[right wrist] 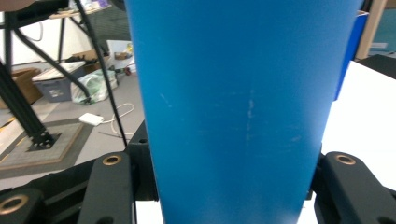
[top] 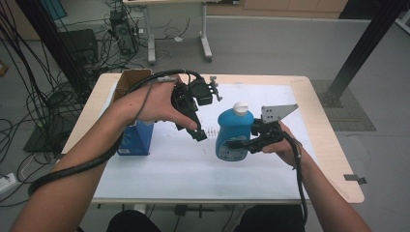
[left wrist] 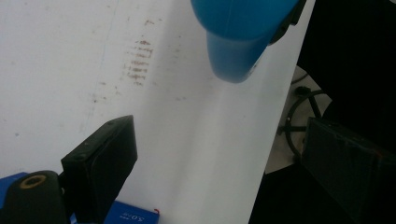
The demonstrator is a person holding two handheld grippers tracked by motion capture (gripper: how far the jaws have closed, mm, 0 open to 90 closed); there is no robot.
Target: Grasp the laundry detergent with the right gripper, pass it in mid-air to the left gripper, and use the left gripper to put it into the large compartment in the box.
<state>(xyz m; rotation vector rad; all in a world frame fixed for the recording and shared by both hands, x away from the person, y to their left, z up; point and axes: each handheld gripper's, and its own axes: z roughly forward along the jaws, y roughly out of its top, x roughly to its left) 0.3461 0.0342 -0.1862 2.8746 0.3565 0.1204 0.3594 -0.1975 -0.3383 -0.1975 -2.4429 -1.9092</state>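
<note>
A blue bottle (top: 233,133) with a white cap is upright over the middle of the white sheet (top: 183,166). My right gripper (top: 247,142) is shut on its body from the right side. In the right gripper view the bottle's blue wall (right wrist: 233,107) sits between the two black jaws, with the right gripper (right wrist: 229,191) pressed against both sides. My left gripper (top: 196,128) hangs to the left of the bottle, tilted down, apart from it. In the left gripper view the left gripper (left wrist: 224,172) stands open over bare sheet, and the bottle's base (left wrist: 236,56) appears lifted off the sheet farther off.
A blue carton (top: 138,137) stands at the sheet's left edge, with an open cardboard box (top: 133,79) behind it. The wooden table (top: 333,145) ends close on the right. Cables and table legs lie on the floor beyond the far edge.
</note>
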